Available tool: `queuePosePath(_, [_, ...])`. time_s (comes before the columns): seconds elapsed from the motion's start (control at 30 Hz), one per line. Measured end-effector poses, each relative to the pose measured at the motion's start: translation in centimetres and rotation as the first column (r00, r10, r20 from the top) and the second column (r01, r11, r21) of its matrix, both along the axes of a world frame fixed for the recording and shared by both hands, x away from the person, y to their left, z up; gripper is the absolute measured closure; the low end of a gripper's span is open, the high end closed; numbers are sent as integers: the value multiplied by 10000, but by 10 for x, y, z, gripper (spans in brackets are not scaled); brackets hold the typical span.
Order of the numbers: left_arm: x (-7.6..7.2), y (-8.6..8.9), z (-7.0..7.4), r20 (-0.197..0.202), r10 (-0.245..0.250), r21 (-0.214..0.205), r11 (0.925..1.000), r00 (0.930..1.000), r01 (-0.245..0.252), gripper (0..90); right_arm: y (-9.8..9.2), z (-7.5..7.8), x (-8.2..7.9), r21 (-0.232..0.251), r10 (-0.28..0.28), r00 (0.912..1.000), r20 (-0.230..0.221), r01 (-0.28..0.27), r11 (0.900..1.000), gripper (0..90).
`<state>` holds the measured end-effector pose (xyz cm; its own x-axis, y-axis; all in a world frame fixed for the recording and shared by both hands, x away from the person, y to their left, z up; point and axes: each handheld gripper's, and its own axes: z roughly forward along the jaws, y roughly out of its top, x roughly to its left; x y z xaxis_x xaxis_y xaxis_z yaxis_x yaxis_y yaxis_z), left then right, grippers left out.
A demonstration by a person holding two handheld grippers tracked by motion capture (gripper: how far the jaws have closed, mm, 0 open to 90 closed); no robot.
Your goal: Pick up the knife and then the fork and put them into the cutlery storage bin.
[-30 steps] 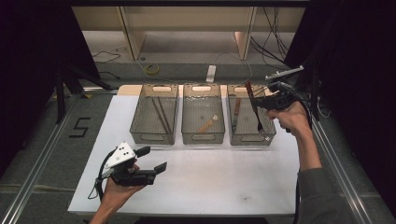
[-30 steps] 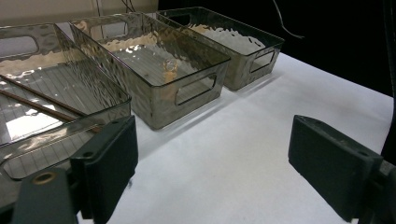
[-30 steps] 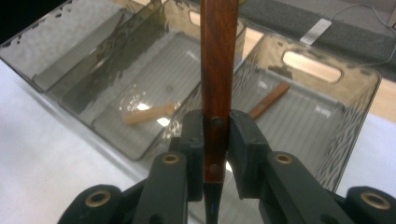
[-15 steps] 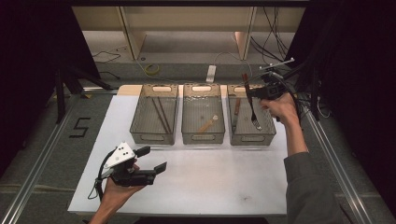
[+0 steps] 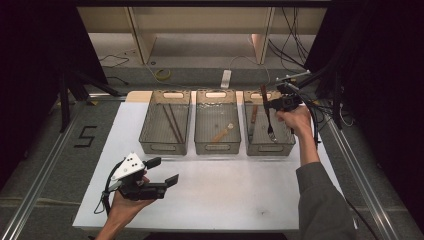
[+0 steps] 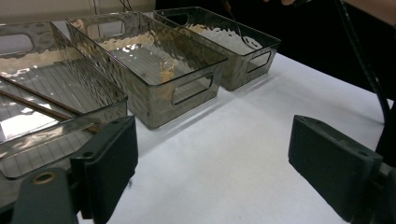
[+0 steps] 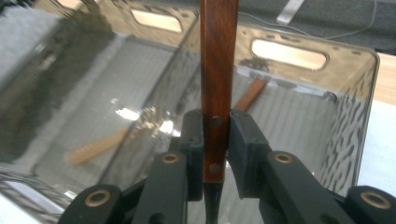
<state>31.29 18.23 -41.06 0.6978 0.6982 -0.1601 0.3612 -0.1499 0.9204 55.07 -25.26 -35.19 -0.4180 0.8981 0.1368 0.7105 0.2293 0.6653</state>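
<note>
Since the earlier high view, the right hand-held gripper (image 5: pixel 276 103) has come forward and down over the right bin (image 5: pixel 285 145), while the left hand-held gripper (image 5: pixel 159 175) has kept its place near the front of the white surface (image 5: pixel 225 190). In the high view now, the right one holds a fork (image 5: pixel 268 117) by its wooden handle, the metal end hanging down inside the right bin beside another wooden-handled piece (image 5: pixel 254 115); the middle bin (image 5: pixel 217 147) holds a pale wooden utensil (image 5: pixel 222 133) and the left bin (image 5: pixel 162 147) two dark chopsticks (image 5: pixel 171 122). From the left gripper view, that hand-held gripper's jaws stand wide apart with nothing between them, low over the bare surface, the three bins ahead. From the right gripper view, the jaws are clamped on the reddish handle (image 7: pixel 218 70) just above its rivets, over the bin's ribbed floor. The sorting looks well along: the surface carries no loose pieces, and this fork seems the last, not yet let go. Its tines are cut off below the frame in the right gripper view, and whether they touch the bin floor is hard to judge through the rippled walls.
</note>
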Motion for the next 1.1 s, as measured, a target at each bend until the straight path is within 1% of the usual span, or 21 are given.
queuePosePath(0.1, [0, 0, 1, 8, 15, -17, 10000, 10000, -15, 156, -1, -10, 1, -106, -81, 9999, -146, 79, 9999, 770])
queuePosePath(0.13, [0, 0, 1, 11, 15, -18, 10000, 10000, -15, 156, -1, -13, 2, -117, -66, 9996, -287, 63, 9999, 768])
queuePosePath(0.2, [0, 0, 0, 15, 21, 1, 10000, 10000, -21, 156, -1, -17, 2, -184, -259, 9990, -359, 253, 9995, 758])
queuePosePath(0.23, [0, 0, 0, 12, 22, -6, 10000, 10000, -22, 156, -1, -18, 2, -149, -409, 9983, -422, 403, 9991, 726])
queuePosePath(0.27, [0, 0, 0, 13, 23, -9, 10000, 10000, -23, 156, -1, -18, 3, -26, -370, 9978, -554, 369, 9993, 651])
queuePosePath(0.3, [0, 0, 0, 19, 27, -1, 10000, 10000, -27, 156, -1, -18, 4, -13, -289, 9963, -803, 289, 9996, 589])
queuePosePath(0.33, [0, 0, 1, 16, 28, -7, 10000, 10000, -28, 156, 0, -18, 4, -111, -248, 9959, -874, 239, 9997, 538])
queuePosePath(0.37, [0, 1, 1, 10, 44, -20, 10000, 10000, -44, 156, 0, -16, 4, -198, -326, 9960, -832, 311, 9993, 490])
queuePosePath(0.43, [0, 1, 1, 45, 44, -12, 10000, 10000, -44, 156, -2, -13, 2, -58, -288, 9970, -721, 284, 9996, 448])
queuePosePath(0.5, [0, 1, 1, 14, 44, -15, 10000, 10000, -44, 156, -2, -9, -1, -38, -266, 9977, -624, 264, 9996, 438])
queuePosePath(0.53, [0, 0, 0, 25, 39, -9, 10000, 10000, -39, 156, -3, -7, -3, -15, -144, 9982, -585, 143, 9999, 431])
queuePosePath(0.63, [0, 0, 1, 23, 74, -1, 10000, 10000, -74, 156, 0, -2, -10, -173, 44, 9993, -364, -51, 9998, 398])
queuePosePath(0.83, [0, 1, 1, 56, 90, 45, 9999, 9999, -90, 156, 5, 10, -30, 353, 496, 9985, 232, -504, 9981, 368])
queuePosePath(0.9, [0, 1, 1, 46, 90, 26, 10000, 9999, -90, 156, 7, 10, -39, 774, 738, 9968, 314, -760, 9941, 357])
queuePosePath(0.93, [0, 1, 1, 44, 99, 32, 9999, 9999, -99, 156, 9, 9, -44, 870, 815, 9959, 390, -847, 9926, 351])
queuePosePath(0.97, [0, 1, 0, 31, 101, 39, 9999, 9999, -101, 156, 10, 8, -49, 846, 819, 9954, 502, -859, 9927, 347])
queuePosePath(1.03, [0, 1, 0, 1, 112, 54, 9999, 9999, -112, 156, 11, 5, -59, 1021, 867, 9940, 672, -933, 9904, 334])
queuePosePath(1.1, [0, 0, 0, -17, 110, 43, 9999, 9999, -110, 156, 13, 3, -70, 1106, 802, 9925, 922, -902, 9898, 323])
